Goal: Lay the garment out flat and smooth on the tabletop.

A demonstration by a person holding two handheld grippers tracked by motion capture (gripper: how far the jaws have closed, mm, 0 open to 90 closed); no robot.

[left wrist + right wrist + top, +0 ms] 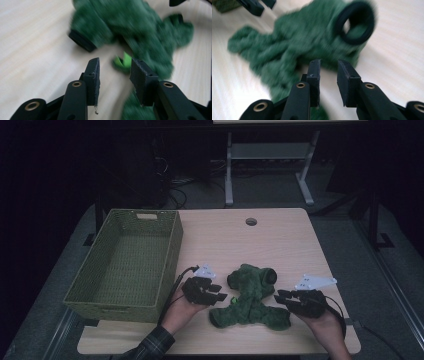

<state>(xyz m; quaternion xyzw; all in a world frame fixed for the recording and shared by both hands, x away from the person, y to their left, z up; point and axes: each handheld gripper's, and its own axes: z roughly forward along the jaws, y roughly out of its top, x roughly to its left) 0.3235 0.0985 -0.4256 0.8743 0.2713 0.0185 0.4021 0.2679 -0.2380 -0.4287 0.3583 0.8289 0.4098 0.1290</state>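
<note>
Dark green fuzzy garment, crumpled, lies on the wooden table near the front edge, between the two grippers and just right of the green woven basket. Black-trimmed cuffs at the sleeve ends, small bright green tag on its left side.

High view gives the layout: left gripper just beside the garment's left edge, right gripper just beside its right edge, both borne by the person's hands coming in from the bottom.

Left gripper view adds close detail: the bright green tag sits beyond the gap between the jaws, a black cuff lies on the wood at upper left. Right gripper view shows a round black cuff opening facing the camera, fabric blurred.

Left gripper: jaws parted, nothing clamped; the pads look clear of the cloth, though blur makes that hard to confirm. Right gripper: jaws parted with a narrower gap, nothing between them, garment lying beyond the tips. Both released.
</note>
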